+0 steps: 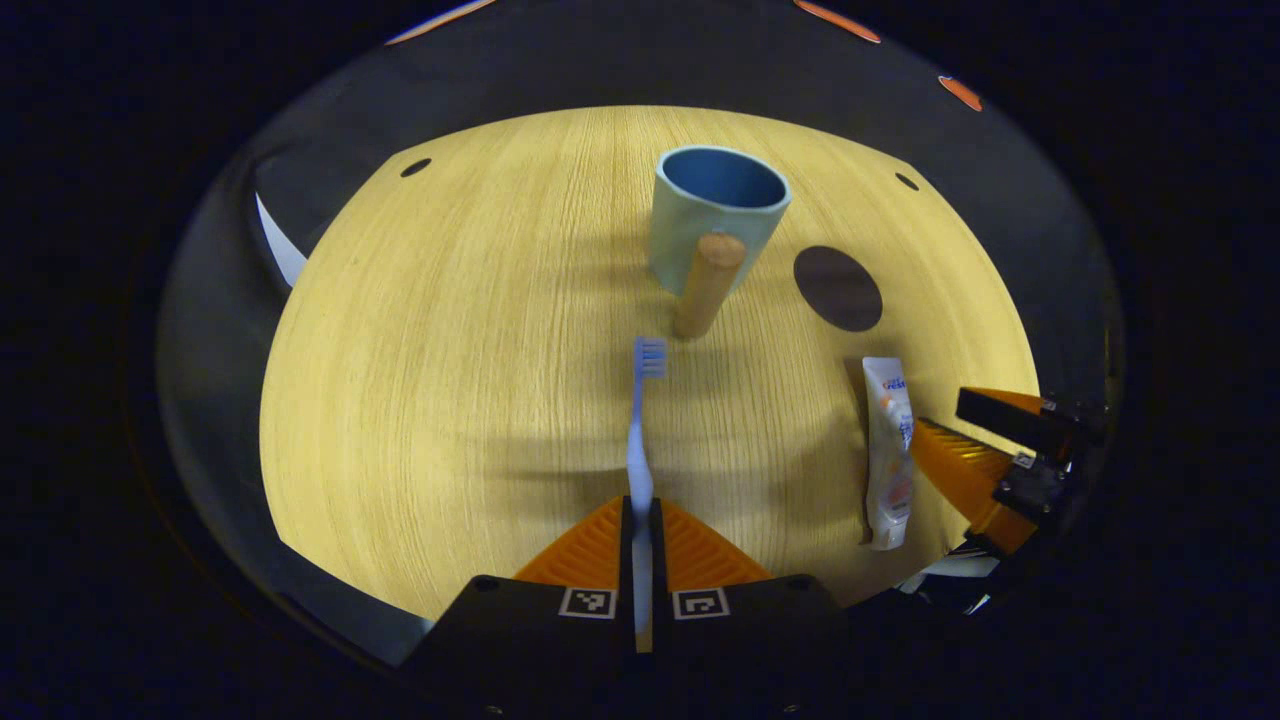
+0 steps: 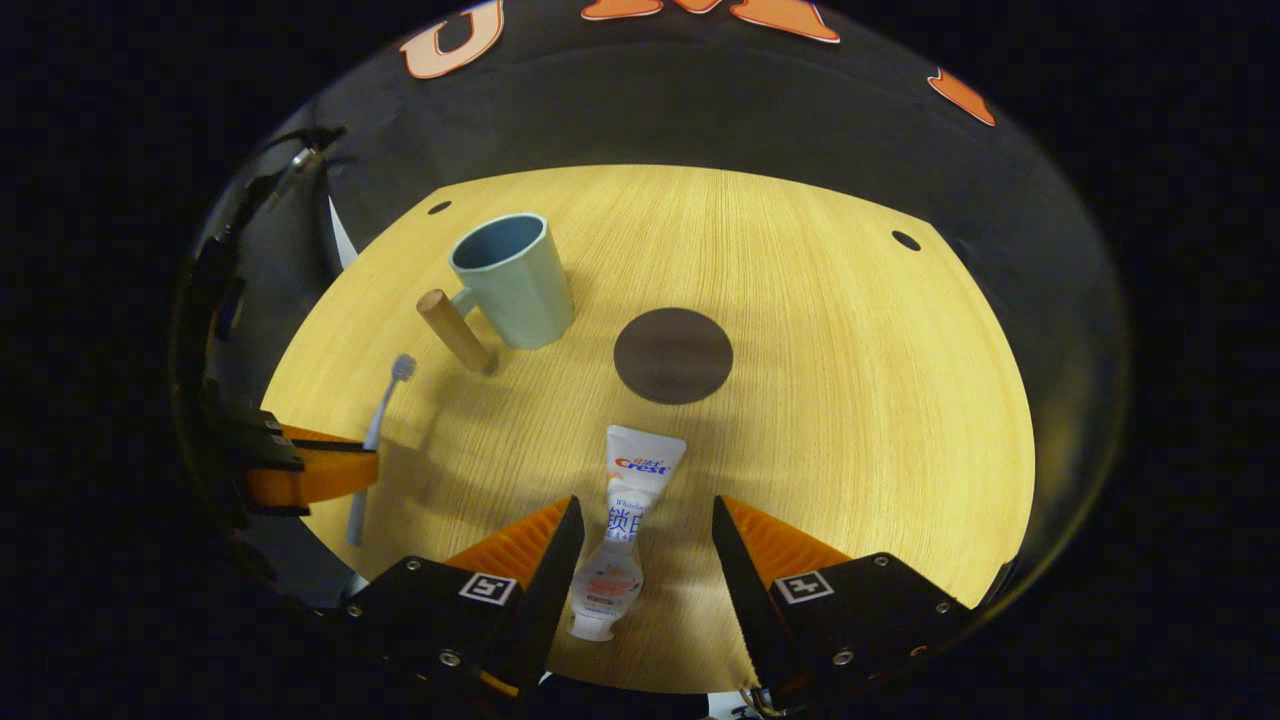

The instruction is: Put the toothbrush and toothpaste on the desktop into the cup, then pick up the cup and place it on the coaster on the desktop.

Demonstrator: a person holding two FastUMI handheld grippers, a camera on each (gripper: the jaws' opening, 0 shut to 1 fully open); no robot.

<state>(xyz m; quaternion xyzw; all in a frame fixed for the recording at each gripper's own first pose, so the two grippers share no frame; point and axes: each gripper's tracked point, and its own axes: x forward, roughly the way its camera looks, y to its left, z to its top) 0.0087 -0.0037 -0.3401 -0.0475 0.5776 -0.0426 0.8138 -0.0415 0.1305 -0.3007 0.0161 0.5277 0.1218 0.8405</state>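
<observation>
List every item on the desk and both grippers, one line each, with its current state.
toothbrush: flat on desk, handle clamped by left gripper
toothpaste: lying on desk, between open right gripper fingers, ungripped
cup: upright, empty
coaster: bare

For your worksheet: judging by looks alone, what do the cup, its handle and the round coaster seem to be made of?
Cup: probably matte plastic or glazed ceramic; pale green outside, blue inside, smooth with no sharp glare.
Handle: looks like unfinished light wood; a plain tan peg, dull surface.
Coaster: a flat, dark brown, non-reflective disc; possibly felt, cork or leather, though the look leaves it open.
</observation>
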